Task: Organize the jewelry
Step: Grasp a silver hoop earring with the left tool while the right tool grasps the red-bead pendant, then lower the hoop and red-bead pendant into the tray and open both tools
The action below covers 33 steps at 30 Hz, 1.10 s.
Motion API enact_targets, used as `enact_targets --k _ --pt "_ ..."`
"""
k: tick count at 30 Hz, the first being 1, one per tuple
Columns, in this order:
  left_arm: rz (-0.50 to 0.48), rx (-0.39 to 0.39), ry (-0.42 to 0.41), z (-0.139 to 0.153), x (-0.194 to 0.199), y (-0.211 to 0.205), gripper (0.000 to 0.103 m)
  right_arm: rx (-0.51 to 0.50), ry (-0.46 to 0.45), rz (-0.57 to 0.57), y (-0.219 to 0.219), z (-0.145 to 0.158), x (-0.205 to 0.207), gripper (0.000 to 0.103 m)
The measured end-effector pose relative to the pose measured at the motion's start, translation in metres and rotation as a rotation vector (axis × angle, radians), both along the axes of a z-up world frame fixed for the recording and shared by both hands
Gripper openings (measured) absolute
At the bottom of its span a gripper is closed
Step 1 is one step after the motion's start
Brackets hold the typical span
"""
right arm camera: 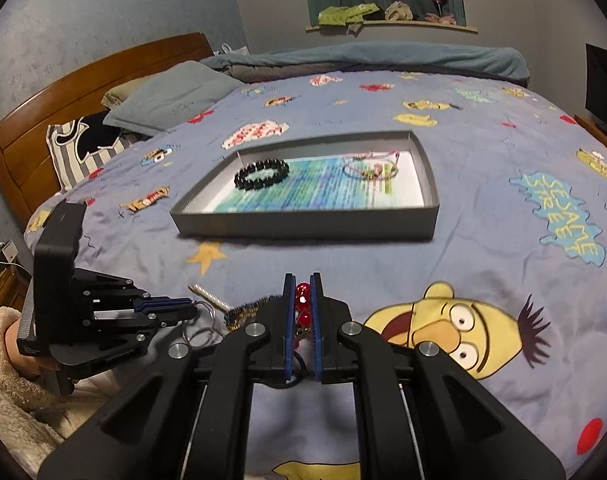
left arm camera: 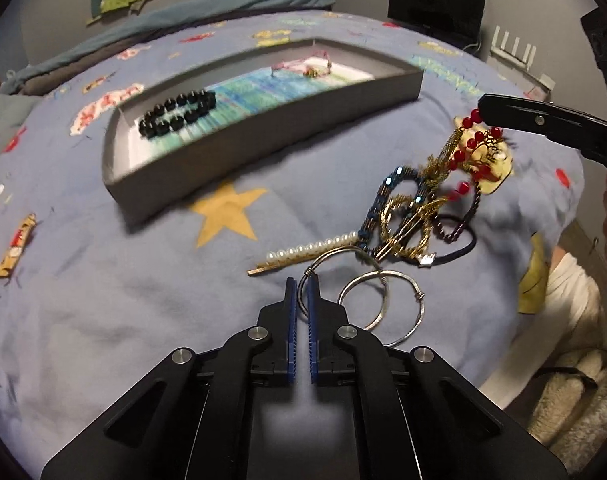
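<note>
A grey tray [left arm camera: 239,148] [right arm camera: 303,226] lies on the bed and holds a black bead bracelet [left arm camera: 178,114] [right arm camera: 262,175] and a pink cord bracelet [left arm camera: 303,67] [right arm camera: 369,165]. A tangle of jewelry [left arm camera: 415,204] lies near the bed's edge: gold chains, a blue chain, a pearl hair pin [left arm camera: 307,250] and silver hoops [left arm camera: 383,304]. My left gripper [left arm camera: 302,284] [right arm camera: 191,308] is shut on one silver hoop. My right gripper [right arm camera: 302,280] [left arm camera: 483,112] is shut on a red bead strand [right arm camera: 302,306] [left arm camera: 463,152], lifting it from the pile.
The bed has a blue cartoon-print blanket [right arm camera: 503,184], pillows [right arm camera: 171,96] and a wooden headboard [right arm camera: 63,96] at the left. A monitor [left arm camera: 435,4] stands beyond the bed. A fluffy white rug or robe [left arm camera: 571,400] lies below the bed's edge.
</note>
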<state>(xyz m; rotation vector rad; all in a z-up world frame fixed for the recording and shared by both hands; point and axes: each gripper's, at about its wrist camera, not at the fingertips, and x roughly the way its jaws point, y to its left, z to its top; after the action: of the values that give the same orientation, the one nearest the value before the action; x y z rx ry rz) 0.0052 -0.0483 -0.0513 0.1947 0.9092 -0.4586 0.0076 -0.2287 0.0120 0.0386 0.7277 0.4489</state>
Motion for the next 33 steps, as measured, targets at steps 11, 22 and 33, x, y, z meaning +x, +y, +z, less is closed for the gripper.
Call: enact_targets --k 11,22,33 --pt "-0.001 -0.064 -0.098 0.055 -0.001 0.016 0.003 0.027 -0.062 -0.006 -0.010 0.038 0.010 0.007" --pt "0.025 -0.110 -0.161 0.094 0.011 0.034 0.003 0.048 -0.123 -0.026 -0.021 0.078 0.036 0.007" --pt "0.095 -0.141 -0.192 0.121 0.066 0.052 0.003 0.087 -0.147 -0.066 -0.019 0.107 0.096 0.007"
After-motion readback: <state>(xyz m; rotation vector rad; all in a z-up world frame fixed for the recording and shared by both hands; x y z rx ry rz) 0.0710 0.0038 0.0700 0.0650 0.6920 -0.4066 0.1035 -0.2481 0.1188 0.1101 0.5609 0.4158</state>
